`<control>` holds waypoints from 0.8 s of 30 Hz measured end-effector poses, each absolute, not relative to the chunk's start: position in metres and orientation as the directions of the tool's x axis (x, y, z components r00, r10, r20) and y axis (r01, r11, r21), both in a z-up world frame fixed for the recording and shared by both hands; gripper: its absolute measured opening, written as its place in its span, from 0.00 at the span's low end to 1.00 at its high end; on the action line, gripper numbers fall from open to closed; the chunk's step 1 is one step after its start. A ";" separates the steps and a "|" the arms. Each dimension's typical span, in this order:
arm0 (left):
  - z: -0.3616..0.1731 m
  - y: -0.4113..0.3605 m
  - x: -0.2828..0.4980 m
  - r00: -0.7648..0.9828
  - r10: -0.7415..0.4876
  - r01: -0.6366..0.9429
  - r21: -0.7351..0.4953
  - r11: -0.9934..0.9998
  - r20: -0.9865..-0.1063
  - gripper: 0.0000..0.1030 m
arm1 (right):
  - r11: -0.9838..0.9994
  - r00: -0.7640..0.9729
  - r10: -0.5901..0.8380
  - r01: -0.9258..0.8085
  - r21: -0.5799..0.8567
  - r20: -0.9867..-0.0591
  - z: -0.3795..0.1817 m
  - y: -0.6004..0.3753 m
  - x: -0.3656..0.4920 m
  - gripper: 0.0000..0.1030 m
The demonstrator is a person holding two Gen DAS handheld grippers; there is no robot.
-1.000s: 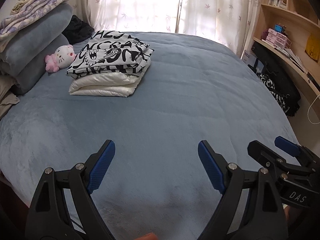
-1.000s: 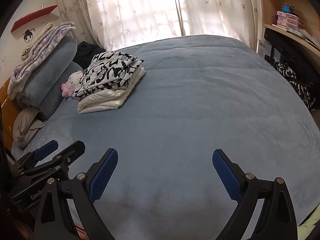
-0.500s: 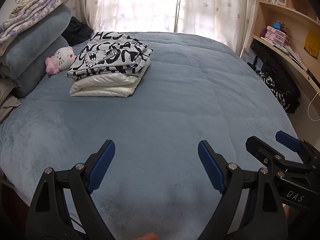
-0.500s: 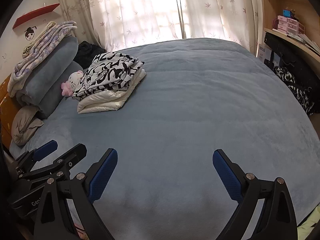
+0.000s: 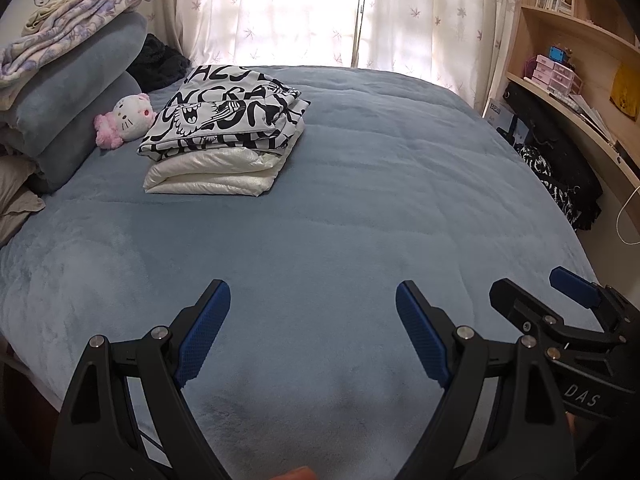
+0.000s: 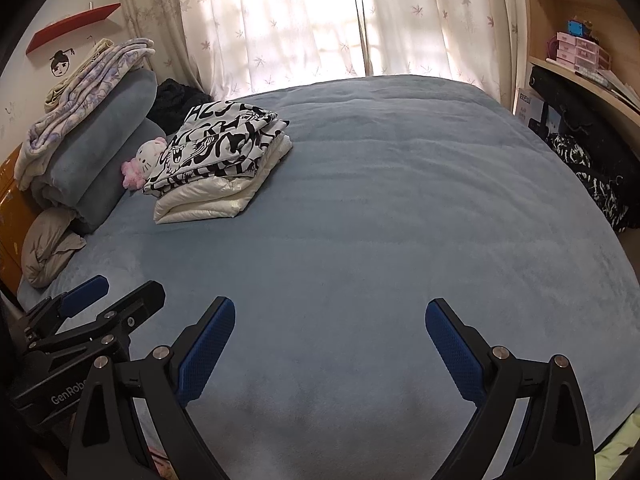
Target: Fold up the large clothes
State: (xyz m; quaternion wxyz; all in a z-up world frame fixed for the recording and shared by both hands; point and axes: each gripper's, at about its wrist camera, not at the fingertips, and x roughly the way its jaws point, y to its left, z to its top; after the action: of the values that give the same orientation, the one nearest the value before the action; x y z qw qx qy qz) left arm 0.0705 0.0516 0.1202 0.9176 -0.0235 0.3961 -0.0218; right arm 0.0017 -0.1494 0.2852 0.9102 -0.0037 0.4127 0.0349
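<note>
Two folded garments are stacked on the far left of the blue bed [image 5: 360, 200]: a black-and-white printed one [image 5: 224, 120] on top of a white puffy one [image 5: 212, 174]. The same stack shows in the right wrist view, printed garment [image 6: 218, 146] over white garment [image 6: 208, 200]. My left gripper [image 5: 312, 300] hovers open over the bed's near edge with nothing between its blue pads. My right gripper [image 6: 330, 316] is open and empty too, beside it. Each gripper shows in the other's view: the right gripper [image 5: 560, 296] at the right, the left gripper [image 6: 108, 292] at the left.
Rolled grey bedding [image 5: 68, 100] with a floral blanket and a pink-white plush cat [image 5: 126, 118] line the left edge. Curtains [image 5: 320, 8] cover the window behind. A wooden shelf unit [image 5: 580, 80] and dark clothes [image 5: 560, 184] stand along the right.
Both views have shifted only slightly; the folded stack lies unmoved and both grippers stay open and empty.
</note>
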 end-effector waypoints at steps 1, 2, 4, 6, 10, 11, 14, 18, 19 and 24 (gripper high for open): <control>0.120 0.051 0.071 0.685 -0.059 0.021 -0.060 0.998 -0.726 0.81 | 0.997 0.657 0.061 -0.069 0.021 -0.751 0.285 -0.151 0.002 0.94; 0.120 0.051 0.070 0.684 -0.059 0.021 -0.061 0.998 -0.727 0.81 | 0.997 0.658 0.060 -0.068 0.020 -0.751 0.284 -0.150 0.003 0.94; 0.120 0.052 0.071 0.683 -0.059 0.021 -0.061 0.998 -0.728 0.81 | 0.997 0.656 0.063 -0.069 0.023 -0.752 0.285 -0.151 0.003 0.94; 0.120 0.052 0.071 0.684 -0.059 0.021 -0.061 0.998 -0.727 0.81 | 0.997 0.656 0.063 -0.069 0.024 -0.752 0.285 -0.151 0.003 0.94; 0.121 0.053 0.070 0.685 -0.058 0.023 -0.058 0.998 -0.727 0.81 | 0.997 0.658 0.064 -0.070 0.023 -0.751 0.284 -0.150 0.003 0.94; 0.121 0.053 0.070 0.685 -0.058 0.023 -0.058 0.998 -0.727 0.81 | 0.997 0.658 0.064 -0.070 0.024 -0.751 0.284 -0.150 0.003 0.94; 0.121 0.053 0.070 0.684 -0.057 0.022 -0.057 0.998 -0.727 0.81 | 0.997 0.656 0.062 -0.067 0.024 -0.752 0.284 -0.149 0.002 0.94; 0.123 0.052 0.068 0.683 -0.051 0.022 -0.049 0.999 -0.729 0.81 | 0.997 0.658 0.061 -0.069 0.021 -0.751 0.284 -0.151 0.003 0.94; 0.123 0.053 0.068 0.682 -0.049 0.021 -0.048 0.999 -0.730 0.81 | 0.997 0.657 0.064 -0.071 0.022 -0.751 0.284 -0.153 0.003 0.94; 0.123 0.052 0.068 0.683 -0.049 0.022 -0.046 0.999 -0.728 0.81 | 0.997 0.657 0.067 -0.070 0.027 -0.751 0.284 -0.152 0.004 0.94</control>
State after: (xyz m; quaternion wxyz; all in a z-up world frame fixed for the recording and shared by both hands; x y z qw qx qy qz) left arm 0.0684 0.0516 0.1233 0.9173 -0.0168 0.3973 -0.0192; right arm 0.0036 -0.1515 0.2835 0.9102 -0.0019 0.4126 0.0374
